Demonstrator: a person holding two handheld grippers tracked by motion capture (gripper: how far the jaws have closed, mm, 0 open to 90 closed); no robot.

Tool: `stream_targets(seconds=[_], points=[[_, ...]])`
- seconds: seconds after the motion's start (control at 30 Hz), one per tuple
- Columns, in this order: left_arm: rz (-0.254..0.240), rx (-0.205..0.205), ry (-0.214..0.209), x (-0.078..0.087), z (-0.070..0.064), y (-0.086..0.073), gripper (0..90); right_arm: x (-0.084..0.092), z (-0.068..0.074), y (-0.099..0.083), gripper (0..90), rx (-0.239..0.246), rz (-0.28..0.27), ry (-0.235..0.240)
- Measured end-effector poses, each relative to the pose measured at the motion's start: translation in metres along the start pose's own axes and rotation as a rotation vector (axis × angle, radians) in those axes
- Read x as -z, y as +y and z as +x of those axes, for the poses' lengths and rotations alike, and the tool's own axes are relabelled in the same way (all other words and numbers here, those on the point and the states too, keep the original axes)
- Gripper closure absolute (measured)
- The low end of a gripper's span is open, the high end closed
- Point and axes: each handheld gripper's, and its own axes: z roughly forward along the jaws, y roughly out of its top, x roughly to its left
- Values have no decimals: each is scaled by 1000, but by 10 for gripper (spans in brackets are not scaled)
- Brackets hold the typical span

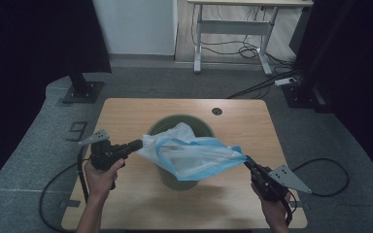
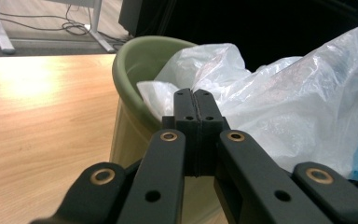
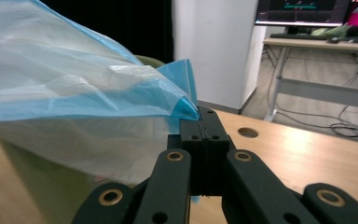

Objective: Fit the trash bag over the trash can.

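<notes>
A green bin [image 1: 171, 125] [image 2: 135, 70] [image 3: 32, 191] stands on the middle of the wooden table [image 1: 136, 109]. Over it stretches a clear plastic bag with a blue rim [image 1: 194, 153] [image 2: 298, 107] [image 3: 70, 93], partly tucked into the bin. My left gripper [image 1: 139, 144] [image 2: 194, 93] is shut on the bag's left edge, just left of the bin. At the bin's right, nearer the front, my right gripper [image 1: 246, 160] [image 3: 199, 113] is shut on the bag's blue corner. The bag hangs taut between the two.
A round cable hole [image 1: 217, 111] [image 3: 247, 132] lies in the table's far right part. Behind the table stands a white desk frame [image 1: 233, 29] with loose cables on the floor. Cables trail from both grippers off the table's sides.
</notes>
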Motion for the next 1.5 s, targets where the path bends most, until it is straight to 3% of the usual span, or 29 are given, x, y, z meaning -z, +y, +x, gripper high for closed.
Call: stream_targets(seconds=[0.3, 0.4, 0.6, 1.07, 1.3, 1.5], points=[[18, -7, 6, 7, 3, -13, 900, 9, 7, -18, 890, -30, 12, 77], [18, 4, 8, 9, 8, -19, 900, 10, 11, -25, 889, -14, 38, 106], [28, 25, 13, 7, 16, -29, 900, 3, 13, -40, 889, -41, 80, 149], [40, 14, 48, -6, 26, -27, 900, -20, 16, -63, 889, -64, 159, 157], [33, 9, 67, -13, 26, -19, 900, -32, 17, -64, 889, -62, 170, 138], [40, 15, 68, -16, 27, -22, 900, -42, 17, -63, 889, -56, 189, 138]])
